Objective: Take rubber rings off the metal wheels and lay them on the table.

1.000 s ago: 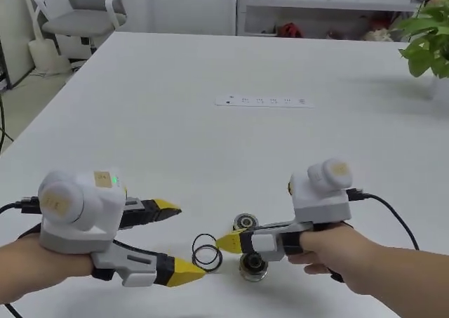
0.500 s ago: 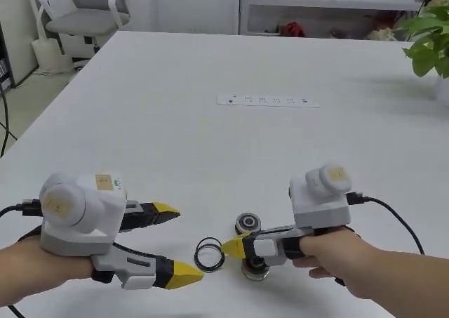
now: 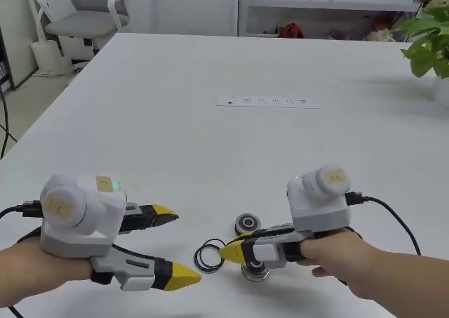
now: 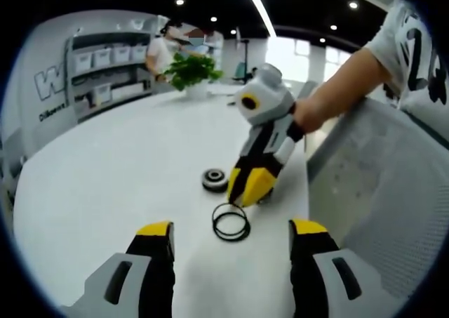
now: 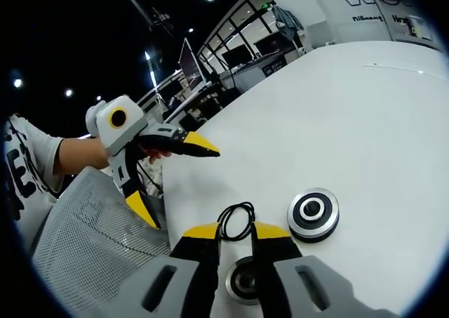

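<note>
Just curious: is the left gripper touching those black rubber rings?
Apart. The left gripper view shows bare table between the open left gripper and the rubber rings.

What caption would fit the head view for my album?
Left claw and right claw flank rubber rings beside metal wheels on a white table.

The head camera sits above the near edge of the surface (image 3: 210,142) and faces forward and down. It takes in both tongs at the near end and the surface out to its far edge.

The camera on my left tongs (image 3: 181,244) rides low, close to the surface, and faces right along its own jaws. The camera on my right tongs (image 3: 230,250) also rides low and faces left, nearer to the work. Each of these two views takes in the opposite tongs.

All three views share the rubber rings (image 3: 209,255) and the metal wheels (image 3: 246,223) between the tongs.
</note>
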Action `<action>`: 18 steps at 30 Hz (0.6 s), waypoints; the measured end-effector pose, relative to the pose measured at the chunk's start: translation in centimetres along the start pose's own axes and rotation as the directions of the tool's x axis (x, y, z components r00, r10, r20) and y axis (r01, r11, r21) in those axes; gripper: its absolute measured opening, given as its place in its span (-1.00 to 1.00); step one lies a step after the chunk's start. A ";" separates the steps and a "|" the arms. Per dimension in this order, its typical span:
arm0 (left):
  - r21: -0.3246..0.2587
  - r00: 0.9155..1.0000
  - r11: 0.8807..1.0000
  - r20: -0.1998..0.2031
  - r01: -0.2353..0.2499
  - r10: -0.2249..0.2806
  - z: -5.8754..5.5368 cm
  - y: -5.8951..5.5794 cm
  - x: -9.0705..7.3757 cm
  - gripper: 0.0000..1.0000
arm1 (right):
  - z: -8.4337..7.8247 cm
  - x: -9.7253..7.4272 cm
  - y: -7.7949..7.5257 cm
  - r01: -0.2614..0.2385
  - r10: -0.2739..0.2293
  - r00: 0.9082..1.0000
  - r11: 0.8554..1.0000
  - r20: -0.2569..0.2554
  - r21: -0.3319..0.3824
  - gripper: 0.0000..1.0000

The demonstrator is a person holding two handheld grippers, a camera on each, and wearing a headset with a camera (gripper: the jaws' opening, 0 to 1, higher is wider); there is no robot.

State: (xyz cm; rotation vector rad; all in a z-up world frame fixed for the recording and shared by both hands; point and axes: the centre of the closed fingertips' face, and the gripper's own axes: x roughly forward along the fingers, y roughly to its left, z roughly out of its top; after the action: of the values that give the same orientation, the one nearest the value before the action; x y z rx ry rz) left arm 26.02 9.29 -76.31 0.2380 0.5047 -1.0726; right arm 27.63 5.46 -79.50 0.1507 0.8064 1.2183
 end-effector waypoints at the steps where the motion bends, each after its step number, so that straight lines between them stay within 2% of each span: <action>1: 0.000 1.000 1.000 0.000 -0.001 0.001 0.0 0.0 0.0 0.34 | 0.0 -0.1 0.0 0.001 -0.001 1.000 1.000 -0.001 -0.005 -0.69; 8: 0.004 1.000 1.000 -0.003 -0.001 0.001 0.1 0.1 0.1 0.34 | -0.1 -0.5 -0.2 0.007 -0.007 1.000 0.999 -0.008 -0.036 -0.65; 18: 0.006 1.000 1.000 -0.007 0.006 -0.006 0.8 0.6 0.6 0.31 | 1.5 -1.8 -1.3 0.031 -0.029 0.999 0.999 0.042 -0.037 -0.64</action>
State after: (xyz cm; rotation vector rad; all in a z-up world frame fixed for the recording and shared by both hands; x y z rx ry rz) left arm 26.97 8.73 -76.01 0.2461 0.5087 -1.0793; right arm 29.35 3.90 -78.21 0.1327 0.7467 1.1973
